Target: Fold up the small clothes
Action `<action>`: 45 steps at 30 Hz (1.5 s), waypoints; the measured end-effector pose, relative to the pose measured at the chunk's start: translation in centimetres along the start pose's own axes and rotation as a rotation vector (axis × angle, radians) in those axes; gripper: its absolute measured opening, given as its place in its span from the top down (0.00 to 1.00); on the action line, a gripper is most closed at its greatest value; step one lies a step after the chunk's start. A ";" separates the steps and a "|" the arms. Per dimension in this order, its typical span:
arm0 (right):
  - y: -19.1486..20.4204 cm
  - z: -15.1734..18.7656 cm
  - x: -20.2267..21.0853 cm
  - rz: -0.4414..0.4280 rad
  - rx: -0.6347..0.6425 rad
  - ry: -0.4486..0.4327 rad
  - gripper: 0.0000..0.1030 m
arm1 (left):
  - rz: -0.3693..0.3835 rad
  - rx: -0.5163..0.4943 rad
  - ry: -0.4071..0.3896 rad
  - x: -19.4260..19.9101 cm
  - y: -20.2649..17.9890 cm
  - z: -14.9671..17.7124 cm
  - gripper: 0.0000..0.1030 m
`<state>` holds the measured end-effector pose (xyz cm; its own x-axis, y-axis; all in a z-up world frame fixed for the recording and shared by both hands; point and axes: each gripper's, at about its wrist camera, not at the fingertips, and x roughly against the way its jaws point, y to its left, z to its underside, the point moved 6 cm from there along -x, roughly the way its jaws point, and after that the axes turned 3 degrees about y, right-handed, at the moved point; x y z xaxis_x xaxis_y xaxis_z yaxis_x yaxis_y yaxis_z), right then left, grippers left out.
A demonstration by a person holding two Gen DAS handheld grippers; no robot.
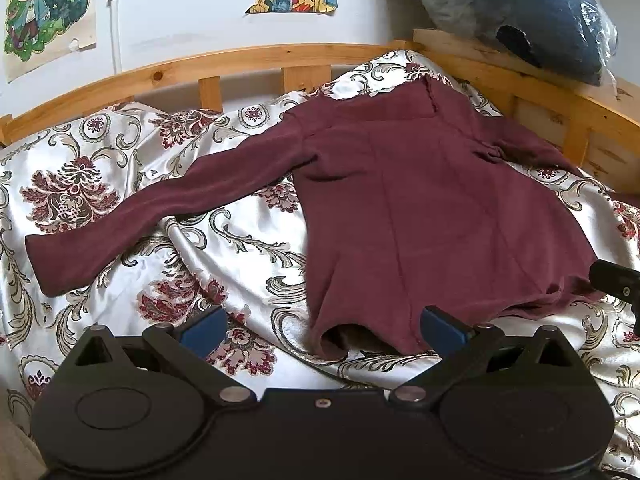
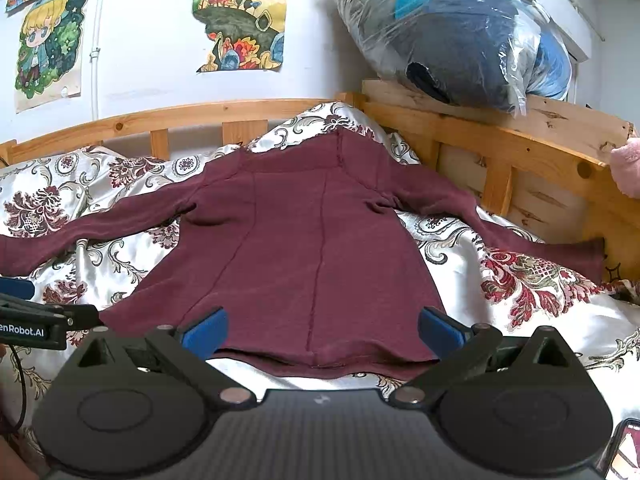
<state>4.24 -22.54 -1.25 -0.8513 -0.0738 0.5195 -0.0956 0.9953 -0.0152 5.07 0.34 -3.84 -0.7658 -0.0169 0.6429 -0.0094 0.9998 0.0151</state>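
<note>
A maroon long-sleeved top (image 1: 420, 208) lies spread flat on the floral bedspread (image 1: 120, 168), collar toward the headboard and sleeves stretched out to both sides. My left gripper (image 1: 322, 330) is open just short of the hem's left corner, with nothing between its blue fingers (image 1: 204, 328). In the right wrist view the same maroon top (image 2: 304, 248) fills the middle. My right gripper (image 2: 322, 330) is open over the hem, its blue fingers (image 2: 440, 330) straddling the lower edge without holding the cloth. The left gripper's black body (image 2: 32, 320) shows at the left edge.
A wooden bed rail (image 1: 248, 60) runs along the far side and right side (image 2: 500, 152). A clear plastic bag of dark bedding (image 2: 452, 32) rests on the right rail. Posters (image 2: 240, 16) hang on the white wall. Something pink (image 2: 628, 168) sits at the far right.
</note>
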 end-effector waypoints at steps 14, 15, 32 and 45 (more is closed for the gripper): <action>0.1 0.1 -0.1 -0.004 -0.004 0.004 0.00 | 0.000 0.003 0.000 0.1 0.1 0.0 0.01; 0.1 0.1 -0.1 -0.004 -0.003 0.005 0.00 | 0.000 0.005 0.001 0.1 0.2 0.0 0.01; -0.6 1.0 -1.5 -0.059 -0.075 0.093 0.00 | -0.024 0.014 0.054 -1.0 0.2 0.5 0.01; -9.0 -1.5 -2.1 0.181 -0.239 -0.028 0.00 | 0.125 -0.175 0.038 -4.5 -4.0 -8.5 0.01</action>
<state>7.62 -31.30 -0.92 -0.8577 0.1077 0.5027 0.1805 0.9786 0.0984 14.04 -3.67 -0.25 -0.7294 0.1037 0.6762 0.1985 0.9780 0.0642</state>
